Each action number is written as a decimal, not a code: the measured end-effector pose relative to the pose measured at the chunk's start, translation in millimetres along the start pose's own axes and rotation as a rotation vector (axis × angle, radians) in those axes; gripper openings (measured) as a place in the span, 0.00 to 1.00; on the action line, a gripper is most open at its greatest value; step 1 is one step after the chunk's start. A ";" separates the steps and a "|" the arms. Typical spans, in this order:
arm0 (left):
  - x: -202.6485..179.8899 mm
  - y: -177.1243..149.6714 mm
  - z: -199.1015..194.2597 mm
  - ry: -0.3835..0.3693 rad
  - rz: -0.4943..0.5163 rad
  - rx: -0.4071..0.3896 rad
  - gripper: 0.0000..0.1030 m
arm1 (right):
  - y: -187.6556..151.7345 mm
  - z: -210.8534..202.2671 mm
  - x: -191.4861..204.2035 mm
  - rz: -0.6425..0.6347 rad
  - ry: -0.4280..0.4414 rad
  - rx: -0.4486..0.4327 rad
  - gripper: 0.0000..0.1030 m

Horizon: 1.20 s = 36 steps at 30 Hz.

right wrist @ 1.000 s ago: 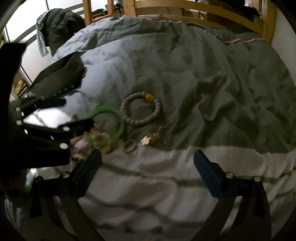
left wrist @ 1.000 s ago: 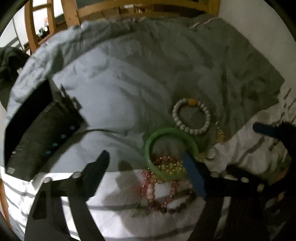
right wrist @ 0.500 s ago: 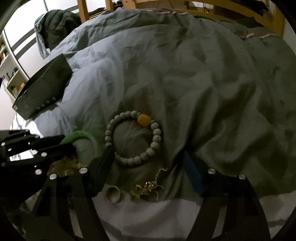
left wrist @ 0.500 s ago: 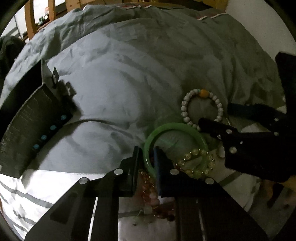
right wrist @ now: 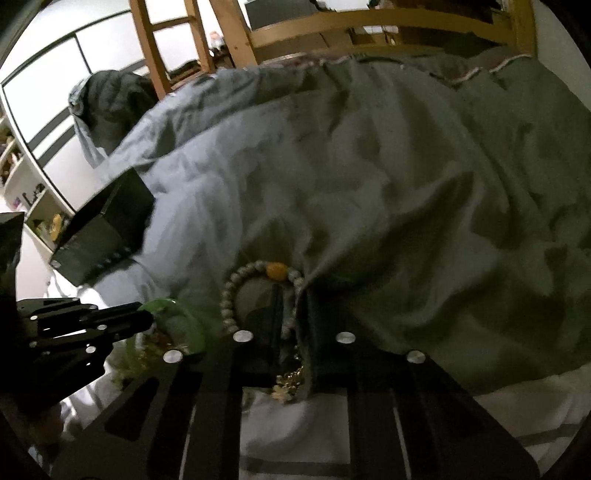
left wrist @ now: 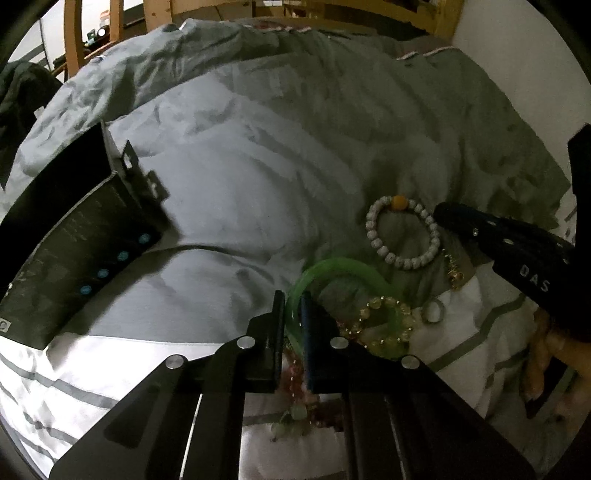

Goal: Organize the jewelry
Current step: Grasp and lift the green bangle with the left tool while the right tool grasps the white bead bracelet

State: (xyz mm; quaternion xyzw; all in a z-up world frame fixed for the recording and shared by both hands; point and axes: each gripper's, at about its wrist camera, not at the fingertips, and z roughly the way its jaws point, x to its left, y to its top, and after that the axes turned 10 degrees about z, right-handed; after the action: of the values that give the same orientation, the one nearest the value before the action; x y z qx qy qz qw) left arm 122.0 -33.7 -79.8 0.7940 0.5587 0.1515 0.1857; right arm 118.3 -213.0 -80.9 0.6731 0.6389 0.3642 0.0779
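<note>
Green glass-like bangle is pinched by its near rim in the left gripper, whose jaws have just closed onto it, so the left side is at the pick-up step with the ring lying on the rumpled grey-green duvet

Over on the other side, the right gripper has just been closing too, and its jaws now clamp the near arc of the pale beaded bracelet with one amber bead, a bit of gold chain hanging just below the pads

Judging from this, both pieces are gripped but neither is clear of the bedding yet, so the next move calls for a gentle lift, then a carry toward the open black box with small blue dots along its side, which sits well apart on the left. The bangle looks smooth and could slip in a narrow pinch; the bracelet may drag the chain along

From the left wrist you get the pile around the bangle: a yellow-bead bracelet threaded across it, pink beads under the jaws, a small silver ring beside it. The right wrist hides most of that behind the left tool, but it alone shows the pads meeting on the pale beads, plus the wooden bed frame beyond
</note>
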 end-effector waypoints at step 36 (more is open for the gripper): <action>16.9 -1.8 -45.3 0.035 -0.073 -0.112 0.11 | -15.9 41.1 15.1 -0.143 -0.081 0.110 0.32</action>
State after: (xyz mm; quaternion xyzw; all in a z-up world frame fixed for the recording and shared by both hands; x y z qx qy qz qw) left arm 105.8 -11.6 -39.9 0.7586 0.5813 0.1896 0.2253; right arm 128.5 -181.7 -113.7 0.6433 0.7005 0.2948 0.0924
